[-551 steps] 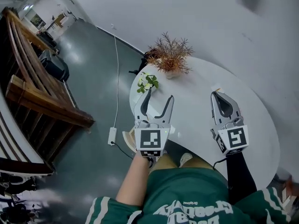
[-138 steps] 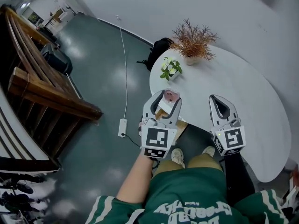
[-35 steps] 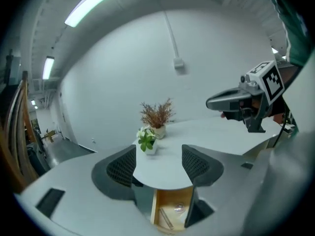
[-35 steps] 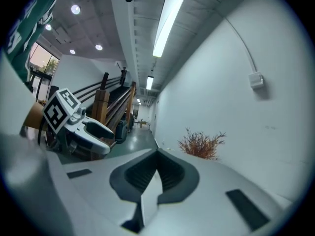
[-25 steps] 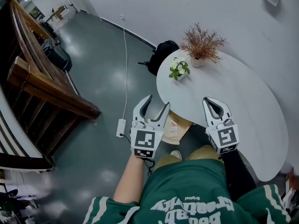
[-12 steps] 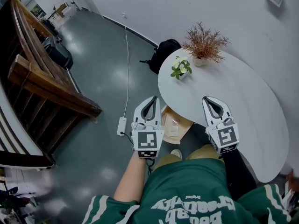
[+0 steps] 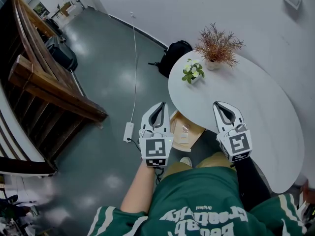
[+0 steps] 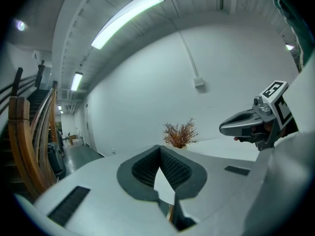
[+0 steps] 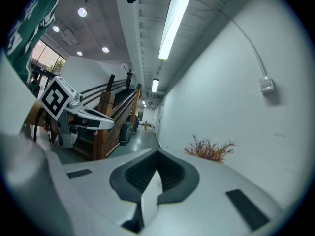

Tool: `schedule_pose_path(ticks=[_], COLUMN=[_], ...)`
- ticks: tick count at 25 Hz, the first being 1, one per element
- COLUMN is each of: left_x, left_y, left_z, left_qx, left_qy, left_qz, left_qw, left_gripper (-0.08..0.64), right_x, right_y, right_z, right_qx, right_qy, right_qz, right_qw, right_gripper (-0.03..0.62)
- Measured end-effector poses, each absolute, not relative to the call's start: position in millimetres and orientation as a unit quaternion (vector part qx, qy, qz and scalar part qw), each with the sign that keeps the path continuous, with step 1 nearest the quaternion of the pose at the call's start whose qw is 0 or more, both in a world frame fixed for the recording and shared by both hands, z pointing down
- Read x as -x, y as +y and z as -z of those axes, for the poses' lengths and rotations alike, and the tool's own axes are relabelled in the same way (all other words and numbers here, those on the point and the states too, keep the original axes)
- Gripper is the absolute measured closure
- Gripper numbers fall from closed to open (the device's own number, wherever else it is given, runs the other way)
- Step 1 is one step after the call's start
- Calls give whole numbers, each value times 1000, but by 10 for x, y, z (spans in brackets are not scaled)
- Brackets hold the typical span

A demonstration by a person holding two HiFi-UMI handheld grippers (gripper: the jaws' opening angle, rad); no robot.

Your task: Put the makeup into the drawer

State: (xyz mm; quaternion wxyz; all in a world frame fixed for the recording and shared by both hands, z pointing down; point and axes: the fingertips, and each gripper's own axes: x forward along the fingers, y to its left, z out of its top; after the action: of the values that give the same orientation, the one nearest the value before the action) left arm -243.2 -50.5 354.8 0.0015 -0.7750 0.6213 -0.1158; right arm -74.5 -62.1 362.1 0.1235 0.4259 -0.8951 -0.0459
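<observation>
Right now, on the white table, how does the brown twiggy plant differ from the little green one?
The brown plant is bare rust-coloured twigs; the green plant has leaves and pale flowers. The brown plant spreads much wider than the green plant. The brown plant stands nearer the wall, the green plant at the table's edge. Both stand upright in small pale pots.

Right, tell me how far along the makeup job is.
Done: what looks like a small makeup item lies in the open drawer under the table edge. In hand: nothing; the left gripper and right gripper are both shut and empty. Left: the table shows only two plants, no more makeup, so probably just pushing the drawer closed.
</observation>
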Motion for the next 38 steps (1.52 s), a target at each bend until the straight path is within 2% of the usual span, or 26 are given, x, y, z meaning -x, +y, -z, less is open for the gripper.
schedule_pose_path(ticks=[22, 38], left_x=[2514, 2680], left_y=[-418, -368], left_z=[-3476, -3165], left_qx=[779, 763], left_qy=[618, 641], left_qz=[102, 68], left_qw=[7, 46], left_gripper=[560, 560], right_x=[884, 955], right_y=[-462, -460], right_z=[-3604, -3421], right_qx=[-419, -430], right_qy=[-893, -891], right_qz=[80, 79], right_qw=[147, 121], right_gripper=[588, 588])
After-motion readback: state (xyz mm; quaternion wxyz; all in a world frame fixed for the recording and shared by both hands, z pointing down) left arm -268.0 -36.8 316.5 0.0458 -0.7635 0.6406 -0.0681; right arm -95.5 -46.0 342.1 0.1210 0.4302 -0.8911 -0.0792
